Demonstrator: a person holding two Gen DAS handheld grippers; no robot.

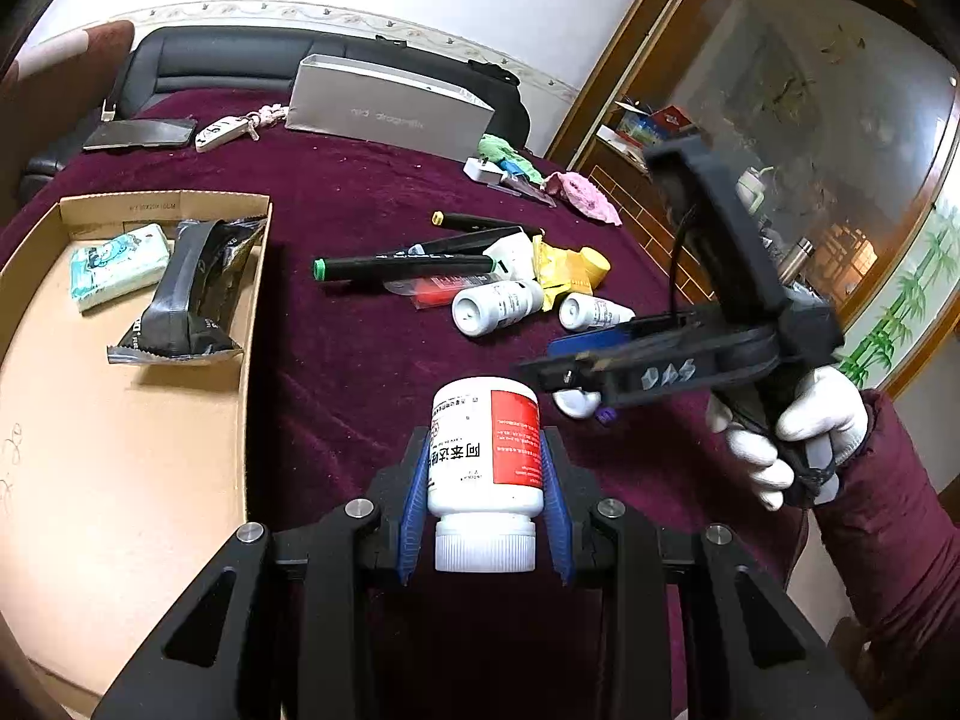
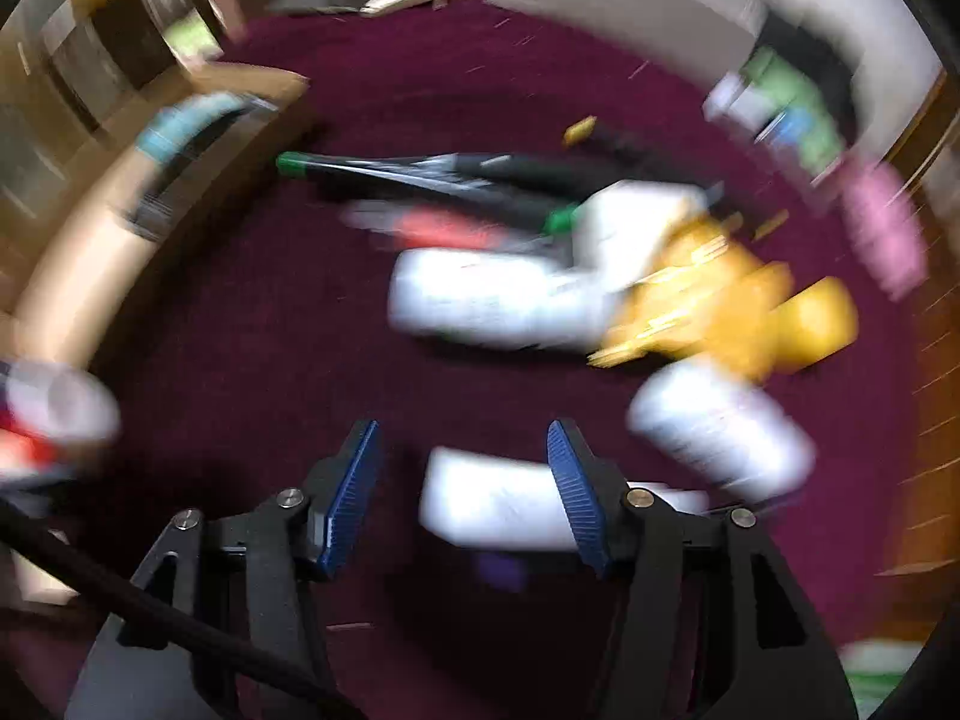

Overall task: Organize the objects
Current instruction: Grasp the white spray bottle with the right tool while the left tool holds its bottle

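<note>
The red-labelled bottle (image 1: 486, 450) is pinched upright in the left claw (image 1: 485, 498); the cardboard box (image 1: 120, 420), at nine o'clock, seemingly awaits it

Right wrist view motion-blurred; bottle labels (image 2: 492, 294) there unreadable.

A cardboard tray (image 1: 252, 300) is sitting at the left of the table (image 1: 336, 192), with a tissue pack (image 1: 114, 264) and a foil packet (image 1: 186, 294) lying in it side by side. Right of the tray, markers (image 1: 402, 267) and small bottles (image 1: 498, 306) are lying heaped together. Behind them a flat box (image 1: 390, 108) is resting, with a phone (image 1: 141, 133) lying to its left.
</note>
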